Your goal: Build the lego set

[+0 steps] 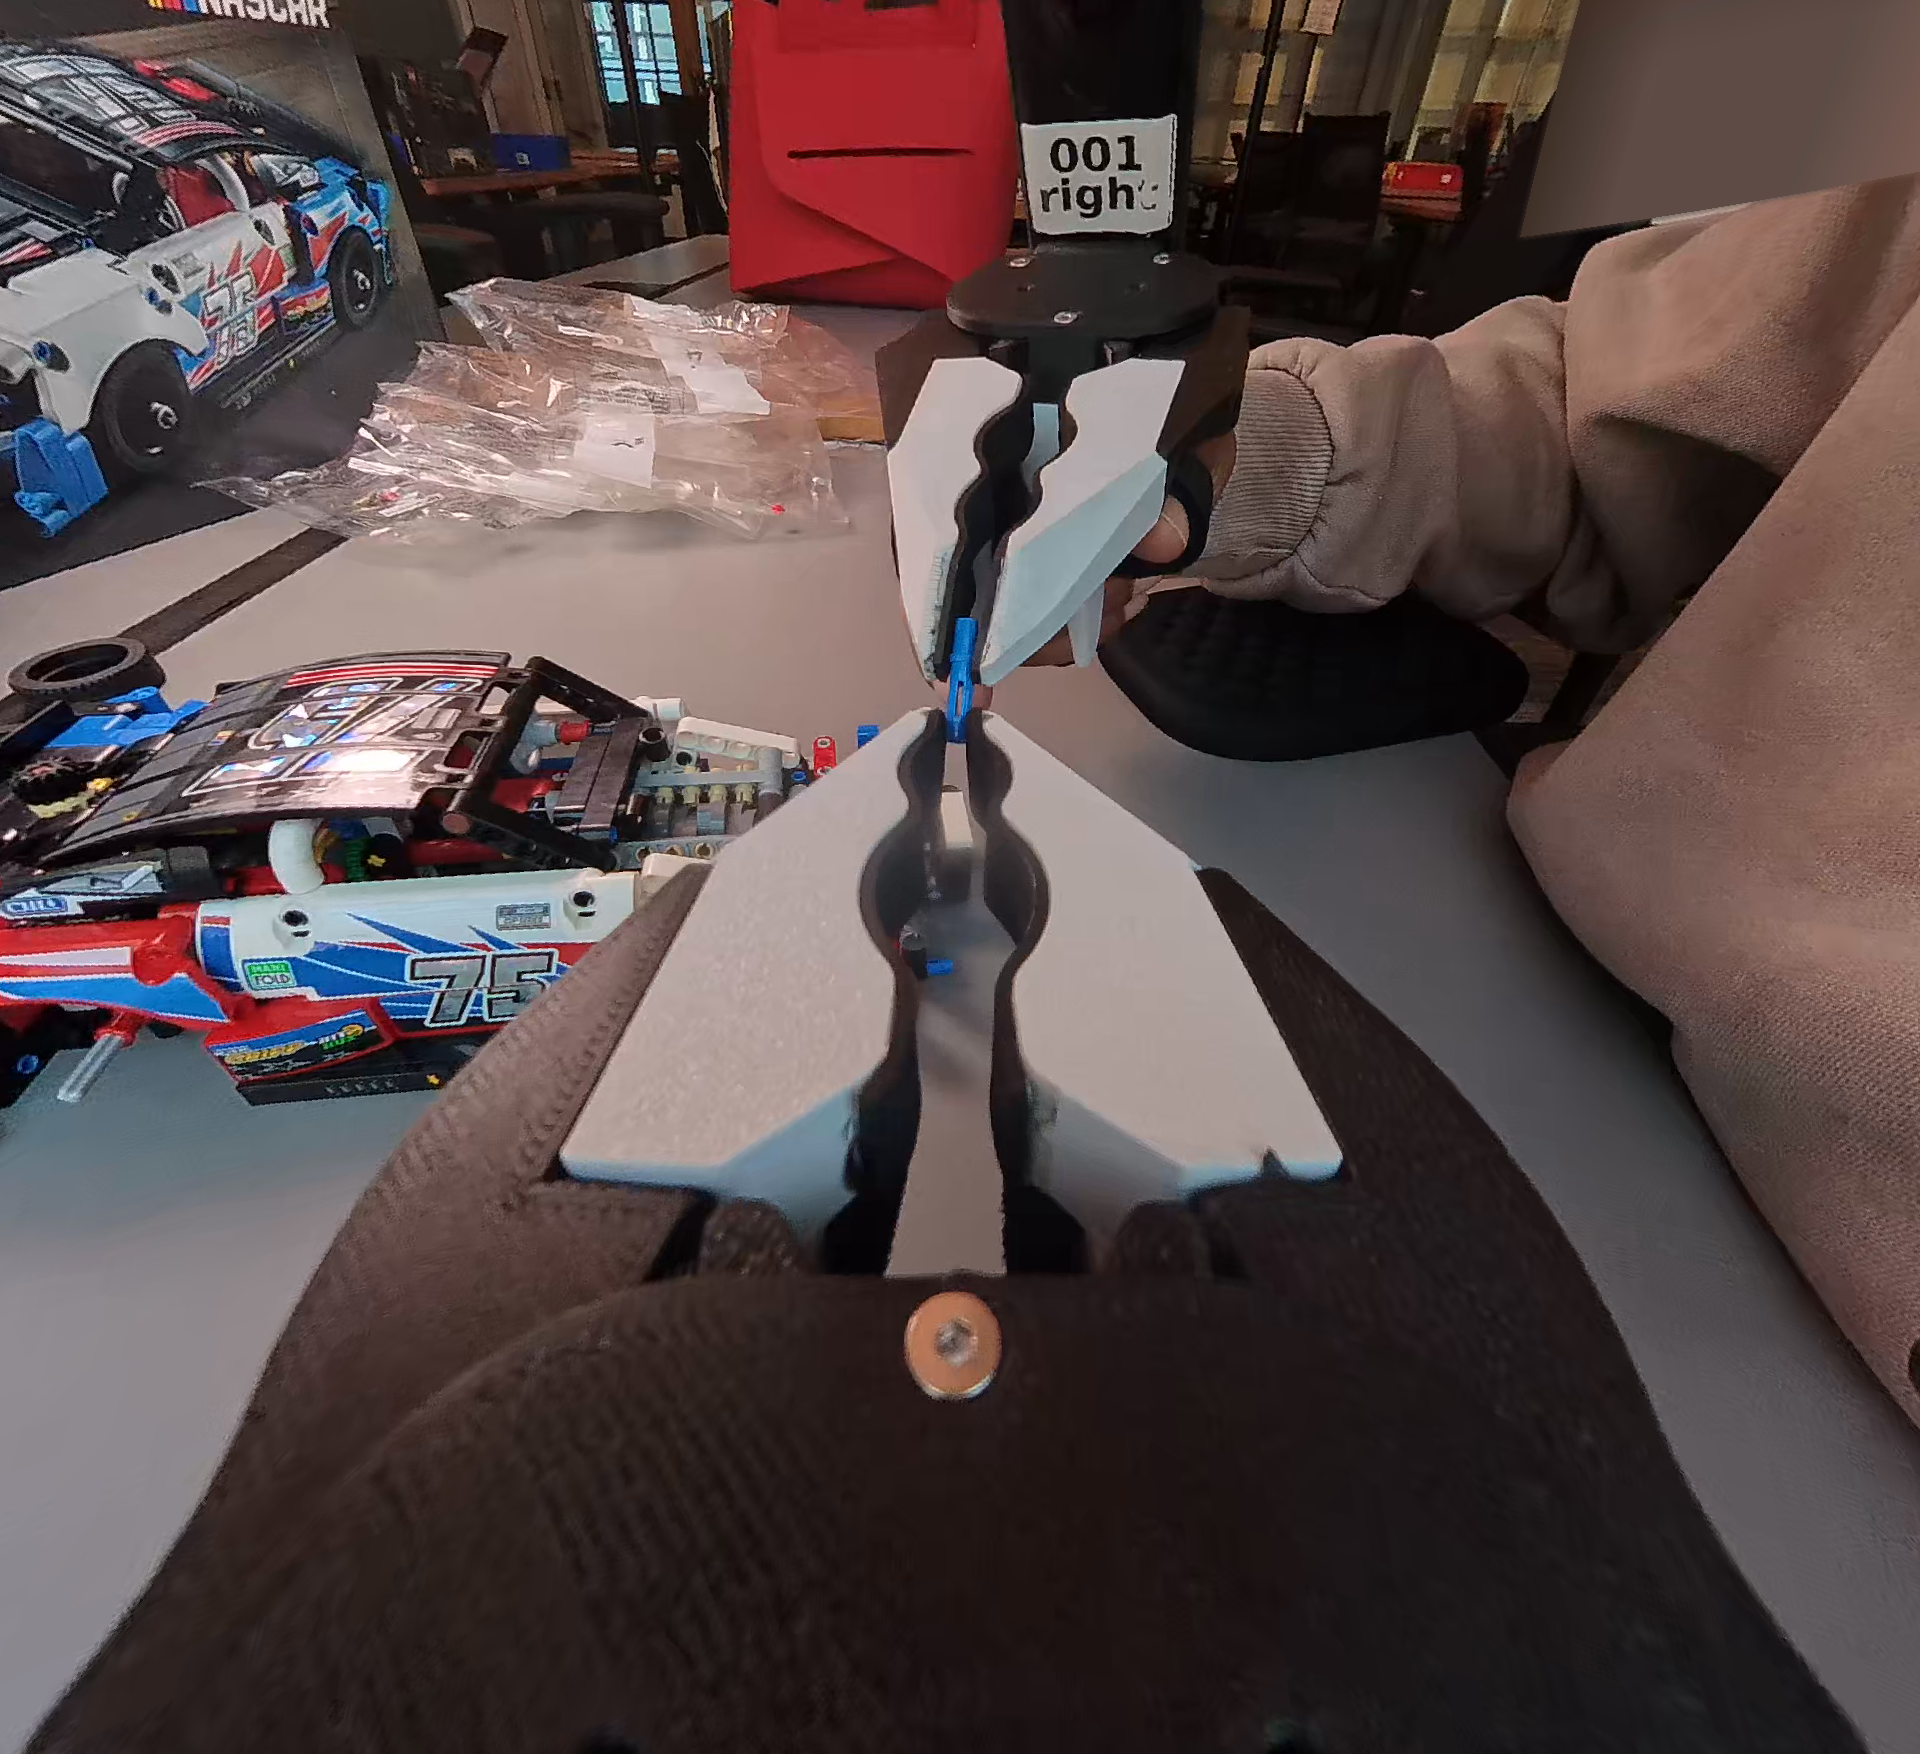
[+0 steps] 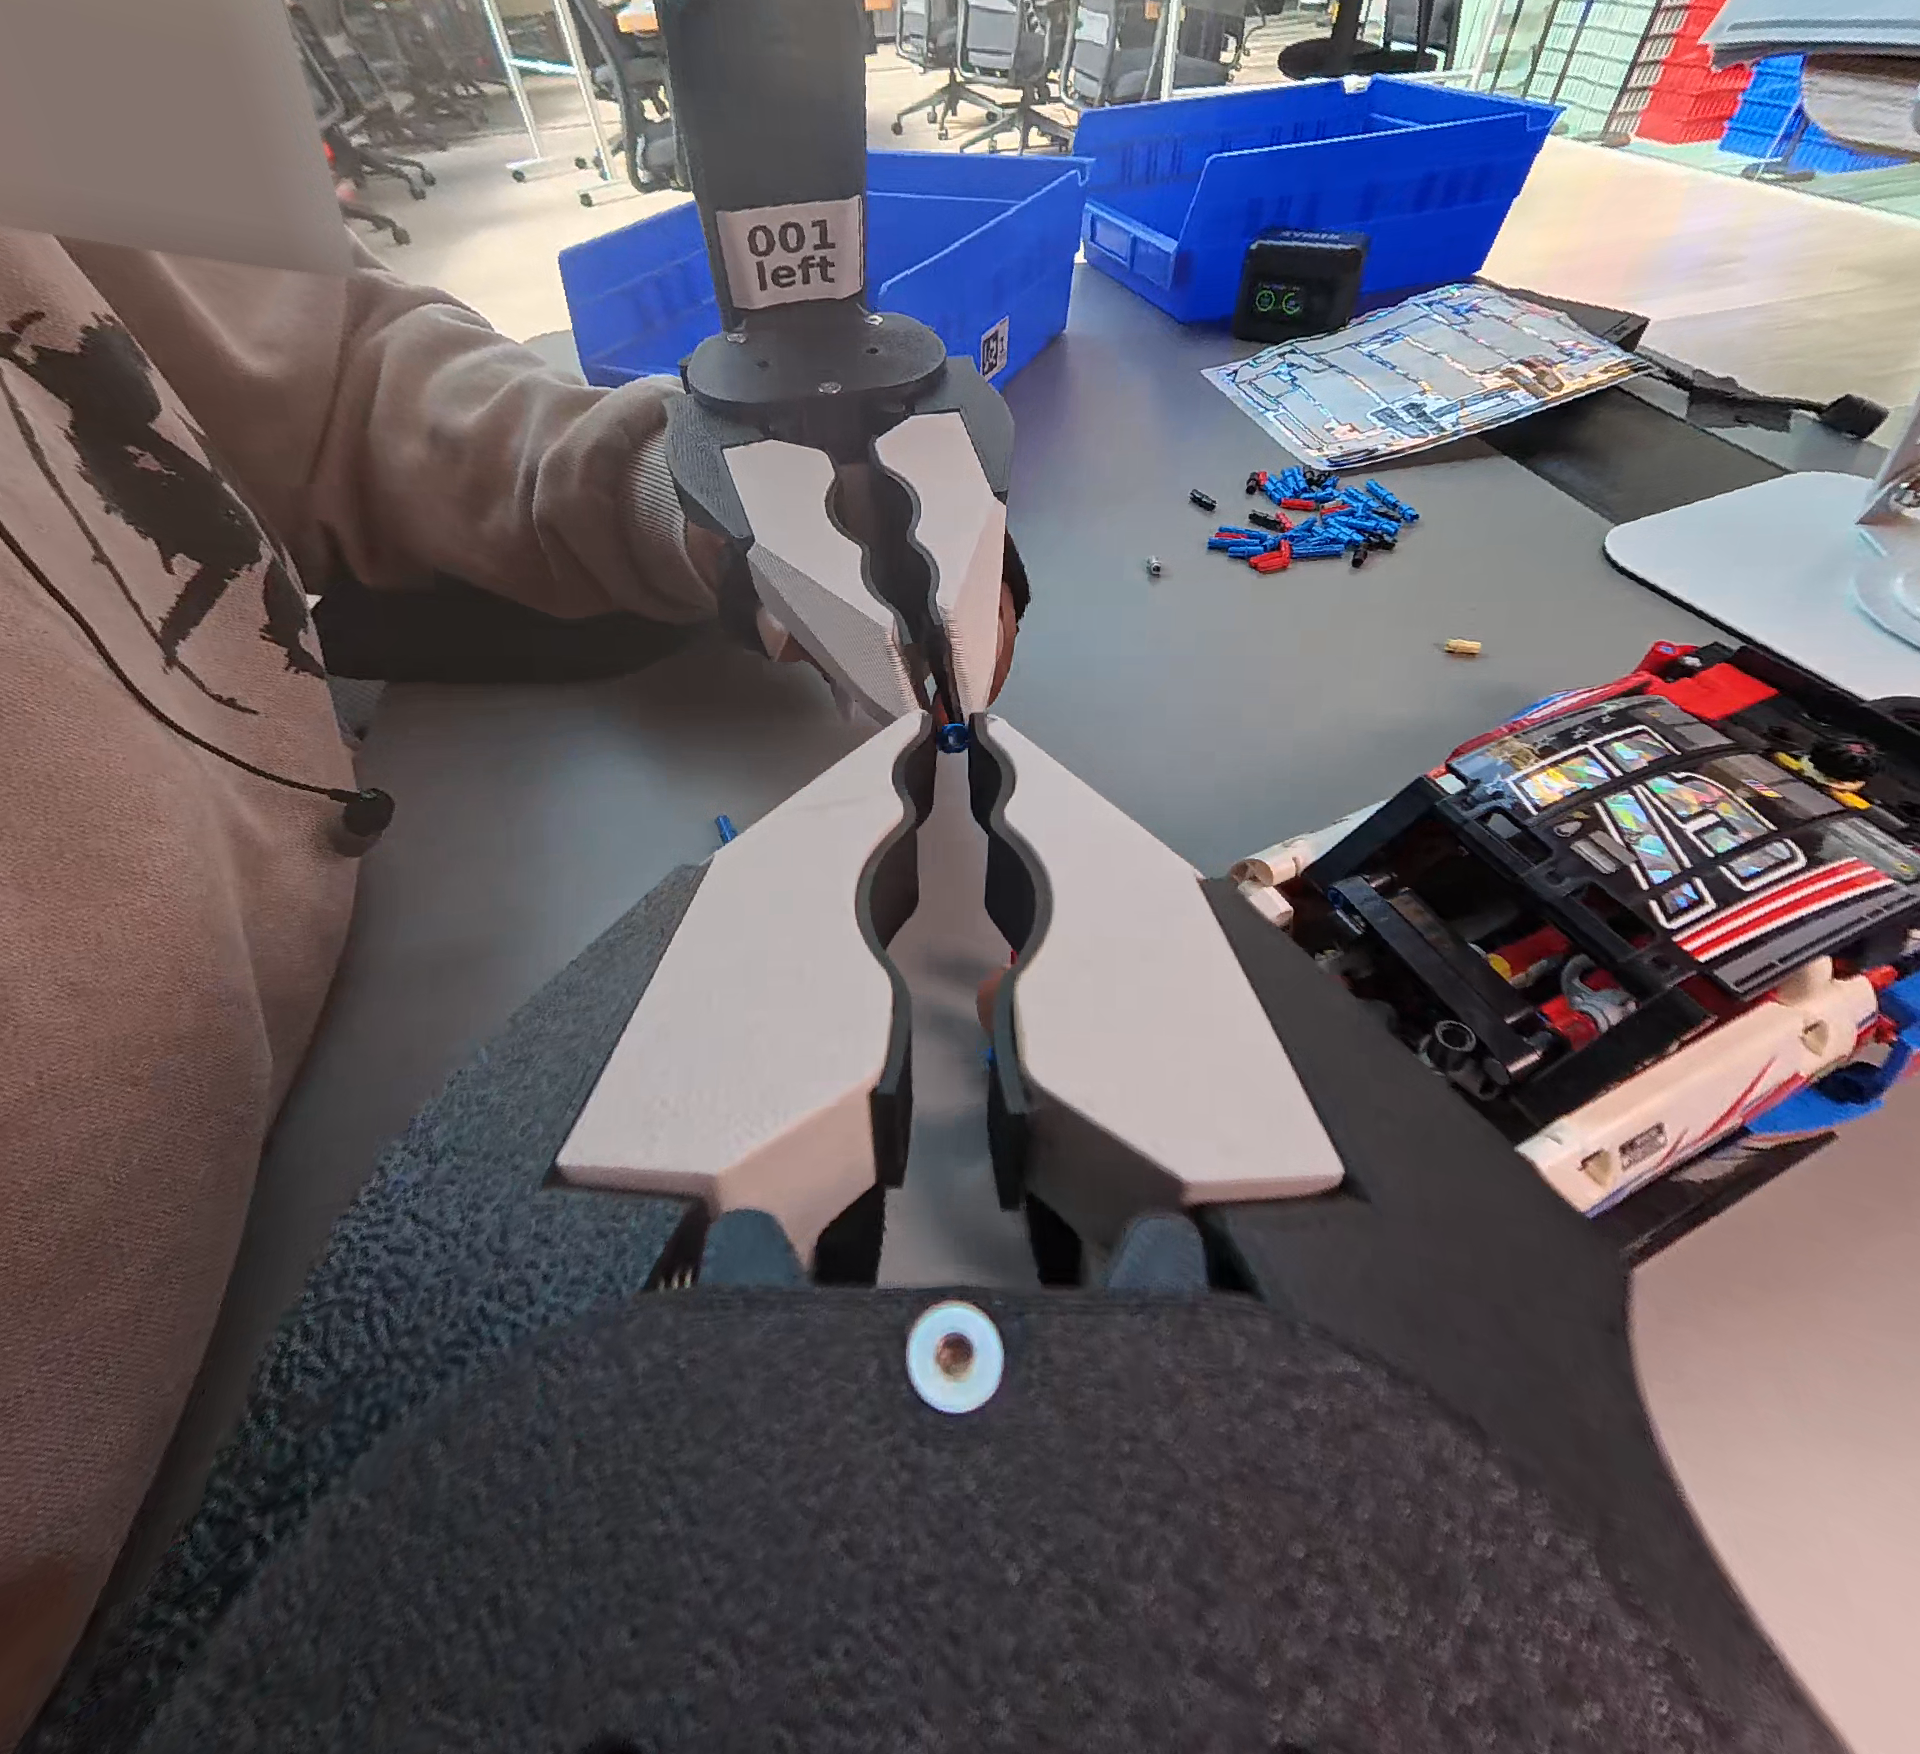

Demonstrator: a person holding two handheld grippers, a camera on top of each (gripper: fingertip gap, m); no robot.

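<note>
The two grippers meet tip to tip above the grey table. My right gripper (image 2: 951, 733) is shut on a blue pin (image 1: 962, 660), which also shows end-on in the right wrist view (image 2: 951, 736). In the left wrist view the right gripper (image 1: 961, 665) points down at my left gripper (image 1: 956, 719). The left gripper is shut, and the pin's lower end sits between its tips. A small white piece (image 1: 956, 834) shows through the gap under its fingers. The partly built race car (image 1: 312, 873) lies to the left, and in the right wrist view (image 2: 1610, 925) to the right.
The set's box (image 1: 156, 198), empty plastic bags (image 1: 603, 426), a red bag (image 1: 862, 146) and a loose black tyre (image 1: 83, 670) are behind the car. A pile of blue, red and black pins (image 2: 1320, 525), the instruction booklet (image 2: 1423, 385), two blue bins (image 2: 1299, 187) and a white stand base (image 2: 1766, 561) are nearby. Left and right tips are no more than a few centimetres apart. From either gripper's tips it is about 15 cm to the partly built race car (image 1: 312, 873).
</note>
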